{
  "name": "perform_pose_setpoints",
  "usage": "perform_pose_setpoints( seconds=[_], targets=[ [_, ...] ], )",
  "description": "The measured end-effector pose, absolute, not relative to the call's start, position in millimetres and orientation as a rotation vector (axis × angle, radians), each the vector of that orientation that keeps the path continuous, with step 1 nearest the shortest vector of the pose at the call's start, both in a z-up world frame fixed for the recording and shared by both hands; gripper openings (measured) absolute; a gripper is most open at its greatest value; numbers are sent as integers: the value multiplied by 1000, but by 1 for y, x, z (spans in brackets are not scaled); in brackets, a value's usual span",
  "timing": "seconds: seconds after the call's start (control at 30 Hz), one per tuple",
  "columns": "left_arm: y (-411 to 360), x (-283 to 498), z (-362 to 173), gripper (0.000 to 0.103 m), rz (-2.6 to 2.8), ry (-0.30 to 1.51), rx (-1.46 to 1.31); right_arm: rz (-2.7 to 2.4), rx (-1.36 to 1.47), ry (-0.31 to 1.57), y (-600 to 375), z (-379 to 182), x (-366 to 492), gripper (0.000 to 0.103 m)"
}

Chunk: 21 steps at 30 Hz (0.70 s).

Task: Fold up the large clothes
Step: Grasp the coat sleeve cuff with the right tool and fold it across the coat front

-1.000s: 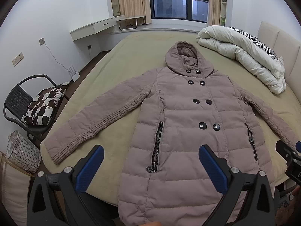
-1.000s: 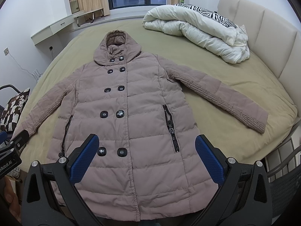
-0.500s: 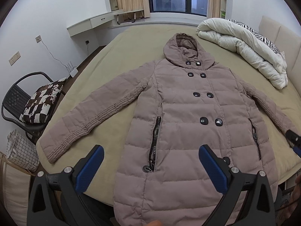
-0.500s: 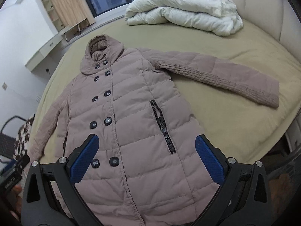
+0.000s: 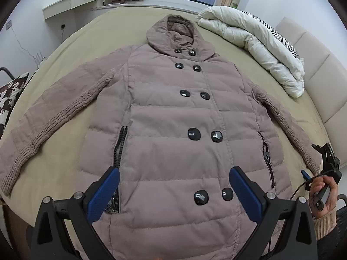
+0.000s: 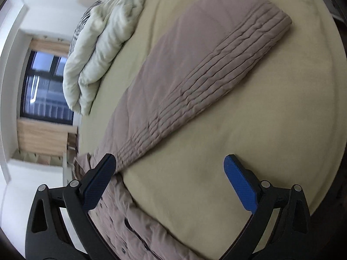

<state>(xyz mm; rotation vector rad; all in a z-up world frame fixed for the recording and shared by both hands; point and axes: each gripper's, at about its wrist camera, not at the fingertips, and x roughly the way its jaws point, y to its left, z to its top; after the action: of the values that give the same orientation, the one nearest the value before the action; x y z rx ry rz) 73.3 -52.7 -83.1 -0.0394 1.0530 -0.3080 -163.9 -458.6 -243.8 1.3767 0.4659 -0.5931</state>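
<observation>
Overhead, both grippers' fingers (image 5: 104, 197) gape wide above a coat (image 5: 173, 117) spread on the olive bed (image 5: 91, 39).

Bare bed (image 6: 216, 151) sheet lies open on both sides of the coat (image 5: 173, 119)'s right sleeve (image 6: 206, 69). The heaped duvet (image 5: 260, 49) blocks the bed's far right corner by the headboard (image 5: 321, 86).

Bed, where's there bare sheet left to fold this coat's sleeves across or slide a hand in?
Bare bed shows between each sleeve and the coat body, widest under the coat's right sleeve. A strip beyond the hood is free too. The corner by the headboard is crowded with the duvet.
</observation>
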Motion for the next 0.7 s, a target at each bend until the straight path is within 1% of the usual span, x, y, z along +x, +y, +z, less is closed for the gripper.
perform_pose_setpoints(
  seconds=[0.13, 0.23, 0.27, 0.3, 0.33, 0.37, 0.4, 0.43, 0.47, 0.57, 0.7],
  targets=[
    [-69, 90, -90, 103, -264, 1088, 3, -633, 1480, 346, -496, -268, -172, 99],
    [-71, 105, -93, 103, -254, 1083, -15, -686, 1499, 298, -520, -270, -173, 94],
    [-72, 108, -94, 103, -269, 1082, -19, -705, 1501, 284, -529, -269, -173, 91],
    [-74, 112, -96, 101, -285, 1086, -22, -719, 1498, 277, -535, -269, -173, 87],
    [-75, 115, -98, 94, -296, 1089, -25, -727, 1497, 275, -545, -267, -172, 84],
    [-75, 117, -100, 91, -303, 1093, -28, -730, 1494, 281, -554, -265, -165, 78],
    [-76, 121, -102, 88, -310, 1099, -32, -733, 1473, 290, -562, -265, -162, 61],
    [-76, 123, -104, 87, -320, 1103, -43, -743, 1439, 314, -570, -262, -154, 50],
    [-74, 126, -105, 87, -324, 1105, -56, -748, 1402, 342, -576, -259, -148, 32],
    [-66, 132, -105, 87, -344, 1099, -107, -729, 1310, 376, -582, -242, -142, 23],
    [-42, 141, -99, 86, -337, 1068, -188, -653, 1053, 398, -564, -175, -103, 17]
  ],
)
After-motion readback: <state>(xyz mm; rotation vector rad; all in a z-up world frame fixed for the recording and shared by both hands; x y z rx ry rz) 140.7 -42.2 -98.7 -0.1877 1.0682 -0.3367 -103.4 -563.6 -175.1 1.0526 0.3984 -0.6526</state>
